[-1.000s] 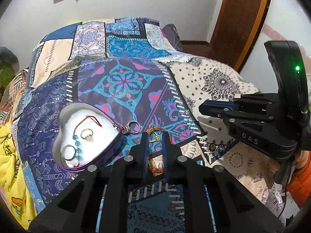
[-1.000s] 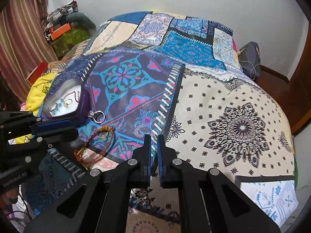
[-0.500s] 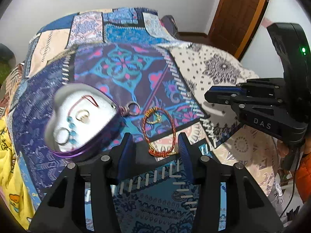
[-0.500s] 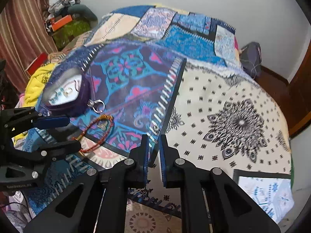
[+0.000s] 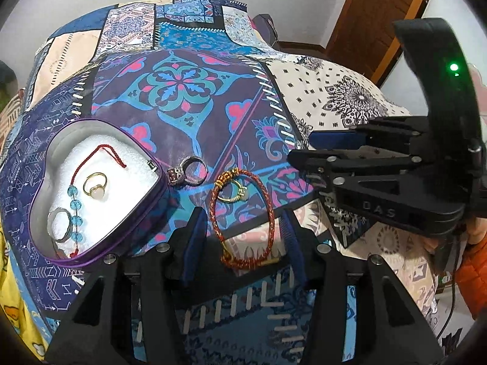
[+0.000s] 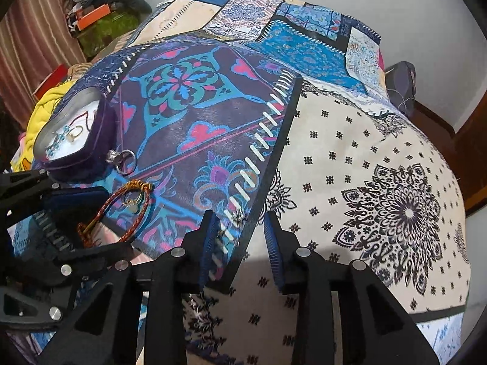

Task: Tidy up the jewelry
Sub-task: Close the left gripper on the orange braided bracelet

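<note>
A purple heart-shaped box (image 5: pixel 54 152) lies open on the patterned quilt; it also shows in the right wrist view (image 6: pixel 100 127). It holds a gold ring (image 5: pixel 95 185), a silver ring (image 5: pixel 59 223) and a red cord with blue beads (image 5: pixel 74 203). A silver ring (image 5: pixel 190 174) lies beside the box. A red-orange braided bracelet (image 5: pixel 243 219) with a small gold ring (image 5: pixel 236 194) inside it lies between the open fingers of my left gripper (image 5: pixel 240 240). My right gripper (image 6: pixel 240 243) is open over a small sparkly earring (image 6: pixel 238 216).
The quilt (image 6: pixel 365 152) covers a bed. A yellow cloth (image 6: pixel 45 103) lies at the left edge. Clutter (image 6: pixel 100 15) and a curtain stand at the back left. A wooden door (image 5: pixel 374 15) is at the right.
My left gripper has opened and let go of the braided bracelet, which now lies on the quilt. My right gripper has opened from shut.
</note>
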Tool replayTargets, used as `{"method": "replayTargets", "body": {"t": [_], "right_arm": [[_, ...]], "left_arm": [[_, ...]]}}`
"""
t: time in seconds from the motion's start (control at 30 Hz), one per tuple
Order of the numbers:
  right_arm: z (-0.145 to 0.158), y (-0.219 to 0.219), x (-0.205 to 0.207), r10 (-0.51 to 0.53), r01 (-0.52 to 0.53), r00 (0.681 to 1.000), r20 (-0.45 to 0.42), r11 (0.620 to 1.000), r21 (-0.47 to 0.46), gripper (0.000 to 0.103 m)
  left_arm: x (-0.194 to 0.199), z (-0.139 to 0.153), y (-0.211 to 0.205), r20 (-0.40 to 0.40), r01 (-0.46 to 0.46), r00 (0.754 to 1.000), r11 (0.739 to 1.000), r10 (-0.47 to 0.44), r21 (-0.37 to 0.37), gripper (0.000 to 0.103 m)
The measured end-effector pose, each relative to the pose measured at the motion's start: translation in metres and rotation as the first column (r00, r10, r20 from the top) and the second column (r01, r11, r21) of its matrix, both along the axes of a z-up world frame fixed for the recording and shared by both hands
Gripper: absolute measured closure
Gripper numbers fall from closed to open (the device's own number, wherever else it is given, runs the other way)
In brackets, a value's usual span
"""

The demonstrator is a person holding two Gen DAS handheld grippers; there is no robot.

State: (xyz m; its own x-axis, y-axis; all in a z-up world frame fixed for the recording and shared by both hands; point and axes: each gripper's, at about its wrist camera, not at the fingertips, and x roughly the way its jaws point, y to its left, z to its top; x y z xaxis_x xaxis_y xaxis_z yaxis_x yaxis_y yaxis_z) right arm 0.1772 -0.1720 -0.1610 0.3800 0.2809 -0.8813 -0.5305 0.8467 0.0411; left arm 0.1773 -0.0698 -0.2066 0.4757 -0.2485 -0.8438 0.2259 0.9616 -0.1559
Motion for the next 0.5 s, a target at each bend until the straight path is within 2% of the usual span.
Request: {"method": "replayTargets", "body": {"t": [0.07,0.13,0.17,0.3,0.37,0.5], "right_arm": [[-0.0012,-0.0007,-0.0002,-0.004,0.004,1.0,0.002,1.0,0.011,0.076],[-0.0022,-0.0001,0.0,-0.009,0.009,1.0,0.01,1.0,0.008,0.086],[-0.0024,0.0002,-0.0001,-0.006,0.006,1.0,0.01,1.0,0.01,0.094],[-0.0013,0.0014,-0.0029,-0.004,0.004,1.0,0.021,1.0,0.004,0.094],[-0.0001,0.0006,-0.0032,-0.013,0.013,1.0,0.022,1.0,0.011,0.094],[0.0061,-0.0039,-0.0055,-0.03,0.029,0.999,0.022,0.999,0.038,0.094]], "left_arm": [[0.0016,-0.0001,0.0007,0.002,-0.011,1.0,1.0,0.011,-0.007,0.057],[0.0034,-0.0003,0.0011,0.004,-0.021,1.0,1.0,0.021,0.0,0.061],[0.0041,-0.0004,0.0011,0.005,-0.023,1.0,1.0,0.023,0.001,0.062],[0.0048,-0.0003,0.0007,0.01,-0.024,1.0,1.0,0.024,0.008,0.07],[0.0049,0.0003,0.0016,0.008,-0.026,1.0,1.0,0.026,0.006,0.081],[0.002,0.0028,0.0067,0.001,-0.034,0.999,0.999,0.034,-0.012,0.087]]}}
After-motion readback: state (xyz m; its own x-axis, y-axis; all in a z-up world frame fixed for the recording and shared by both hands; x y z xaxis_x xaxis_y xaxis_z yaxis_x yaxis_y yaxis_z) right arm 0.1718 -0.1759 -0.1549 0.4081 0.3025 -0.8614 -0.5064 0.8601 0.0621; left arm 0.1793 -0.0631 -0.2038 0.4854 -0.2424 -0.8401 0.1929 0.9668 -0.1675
